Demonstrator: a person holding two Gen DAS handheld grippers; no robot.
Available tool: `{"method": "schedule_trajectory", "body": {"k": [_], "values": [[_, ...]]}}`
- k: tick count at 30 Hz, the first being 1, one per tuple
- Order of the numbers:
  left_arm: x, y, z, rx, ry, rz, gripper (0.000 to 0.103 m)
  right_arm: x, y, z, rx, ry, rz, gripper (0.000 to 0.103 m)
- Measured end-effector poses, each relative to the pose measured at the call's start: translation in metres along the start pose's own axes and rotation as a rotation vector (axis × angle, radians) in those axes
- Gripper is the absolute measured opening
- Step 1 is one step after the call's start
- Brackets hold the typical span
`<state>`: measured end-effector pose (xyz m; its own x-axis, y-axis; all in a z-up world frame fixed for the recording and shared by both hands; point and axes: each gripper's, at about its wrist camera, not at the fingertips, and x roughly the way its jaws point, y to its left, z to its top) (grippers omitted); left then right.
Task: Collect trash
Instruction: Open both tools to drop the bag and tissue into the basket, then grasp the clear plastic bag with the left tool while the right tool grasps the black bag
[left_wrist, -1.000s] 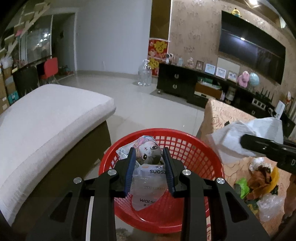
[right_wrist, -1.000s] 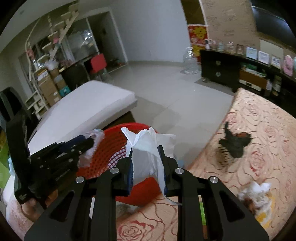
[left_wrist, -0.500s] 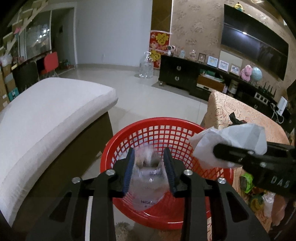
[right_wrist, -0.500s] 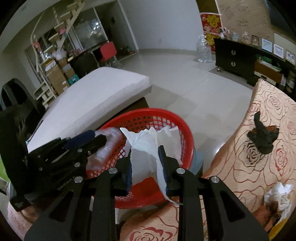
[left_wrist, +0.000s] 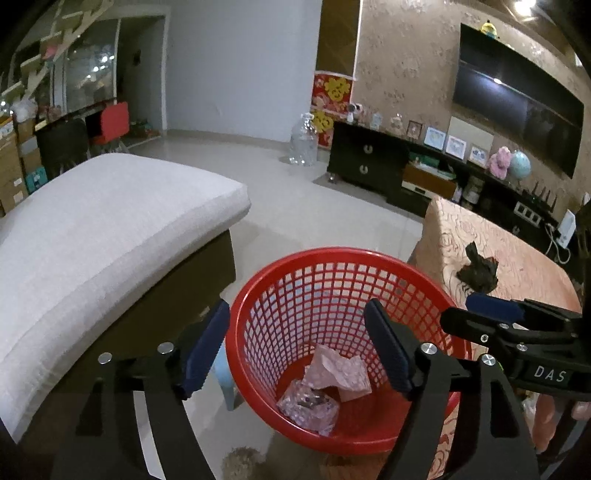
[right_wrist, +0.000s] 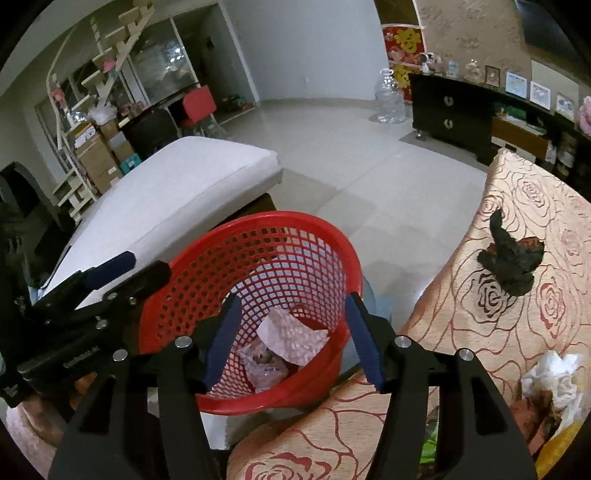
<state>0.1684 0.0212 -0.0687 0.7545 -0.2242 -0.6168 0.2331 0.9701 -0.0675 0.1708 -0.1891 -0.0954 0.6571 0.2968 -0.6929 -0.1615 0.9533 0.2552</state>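
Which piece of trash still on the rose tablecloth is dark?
The crumpled black wrapper, lying alone farther up the tablecloth; the other scrap is the white tissue near the edge.

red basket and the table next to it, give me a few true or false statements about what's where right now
1. The red basket holds a white paper and a clear wrapper. True.
2. The left gripper grips a wrapper. False: its jaws are opening, nothing between them.
3. A dark crumpled scrap lies on the rose-patterned tablecloth. True.
4. The right gripper holds a tissue. False: its jaws are opening, empty, above the basket.
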Motion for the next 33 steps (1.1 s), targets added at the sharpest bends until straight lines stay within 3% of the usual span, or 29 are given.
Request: {"method": "schedule_trajectory", "body": {"k": [12,25,33], "values": [[-0.009,-0.002,0.004,-0.019,-0.063,-0.005,0.077,-0.019,-0.006,-0.005,-0.01,-0.046,-0.083,0.059],[-0.019,-0.025,0.001,0.045,-0.106,-0.031,0.078,-0.093,-0.056,-0.02,0.058,-0.167,-0.282,0.077],[-0.027,-0.05,-0.006,0.096,-0.128,-0.075,0.081,-0.147,-0.099,-0.056,0.177,-0.224,-0.36,0.089]]}}
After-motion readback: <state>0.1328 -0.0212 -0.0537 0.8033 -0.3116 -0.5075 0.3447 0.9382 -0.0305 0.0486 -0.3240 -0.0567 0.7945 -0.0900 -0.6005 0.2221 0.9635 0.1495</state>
